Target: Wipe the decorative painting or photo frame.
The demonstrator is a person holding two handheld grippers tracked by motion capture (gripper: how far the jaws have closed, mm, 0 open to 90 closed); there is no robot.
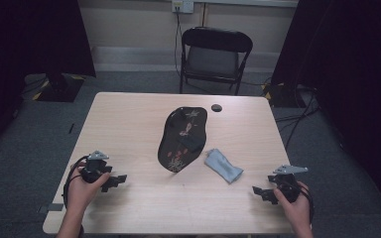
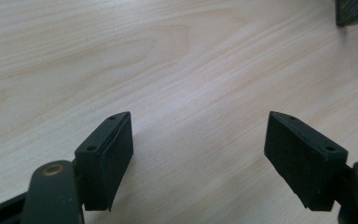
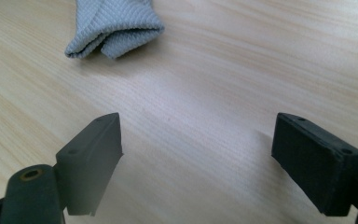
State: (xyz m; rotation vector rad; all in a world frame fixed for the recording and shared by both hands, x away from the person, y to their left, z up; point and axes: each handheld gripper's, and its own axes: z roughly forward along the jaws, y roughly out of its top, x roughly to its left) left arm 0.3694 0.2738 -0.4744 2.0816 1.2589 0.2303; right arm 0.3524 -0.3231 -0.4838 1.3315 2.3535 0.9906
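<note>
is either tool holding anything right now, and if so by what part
Nothing is held. The left tool and the right tool both stand open over bare table, and the grey cloth lies apart, ahead of the right one.

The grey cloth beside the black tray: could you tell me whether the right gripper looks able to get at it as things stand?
Probably yes. The right gripper has its jaws wide open, and only bare table lies between it and the grey cloth. The black tray sits on the cloth's far side, out of the way.

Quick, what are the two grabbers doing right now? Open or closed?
Left gripper: open, holding nothing, over bare table.
Right gripper: open, holding nothing, the grey cloth lies ahead of it.
</note>
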